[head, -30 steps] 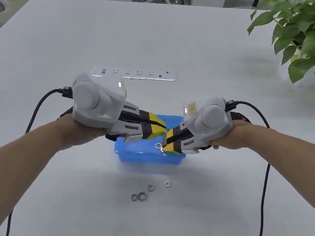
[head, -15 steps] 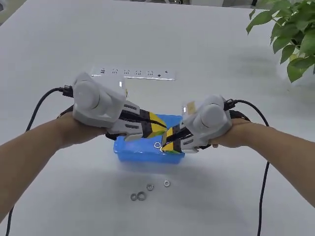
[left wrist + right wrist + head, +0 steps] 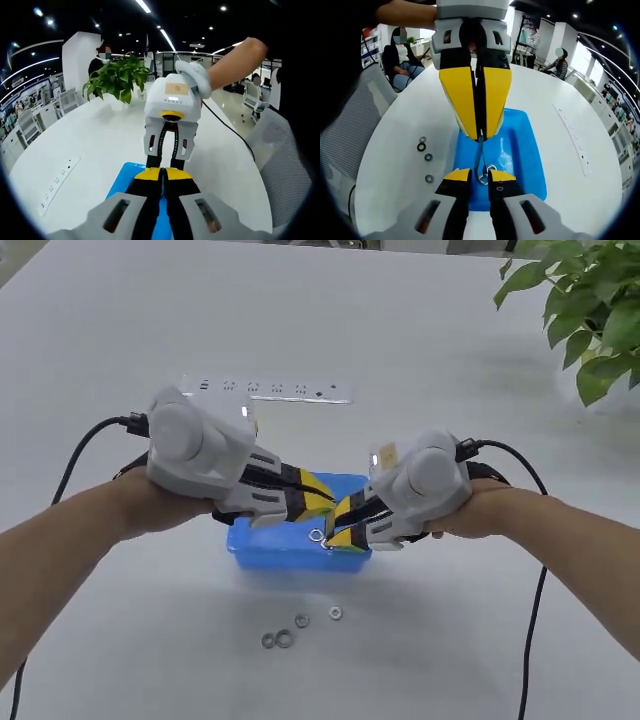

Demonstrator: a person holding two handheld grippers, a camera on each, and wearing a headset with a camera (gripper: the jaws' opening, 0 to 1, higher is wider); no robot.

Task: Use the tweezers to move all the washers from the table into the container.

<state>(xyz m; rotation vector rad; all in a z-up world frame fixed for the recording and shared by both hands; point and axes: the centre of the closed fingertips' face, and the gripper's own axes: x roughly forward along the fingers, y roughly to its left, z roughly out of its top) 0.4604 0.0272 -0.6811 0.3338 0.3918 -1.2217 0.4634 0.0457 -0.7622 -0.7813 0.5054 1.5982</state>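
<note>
A blue container sits on the white table. Over it my two grippers meet tip to tip. My left gripper has its yellow jaws shut on the handle end of thin metal tweezers. My right gripper closes on the tweezers' arms near their tips. A washer hangs at those tips above the container's floor, and it also shows as a small ring in the head view. Several loose washers lie on the table in front of the container.
A white power strip lies beyond the container. A potted plant stands at the far right. Cables trail from both grippers across the table. People sit at desks in the background of the gripper views.
The head camera has shifted a little. Both grippers, the tweezers and the washer stay in the same place over the container.
</note>
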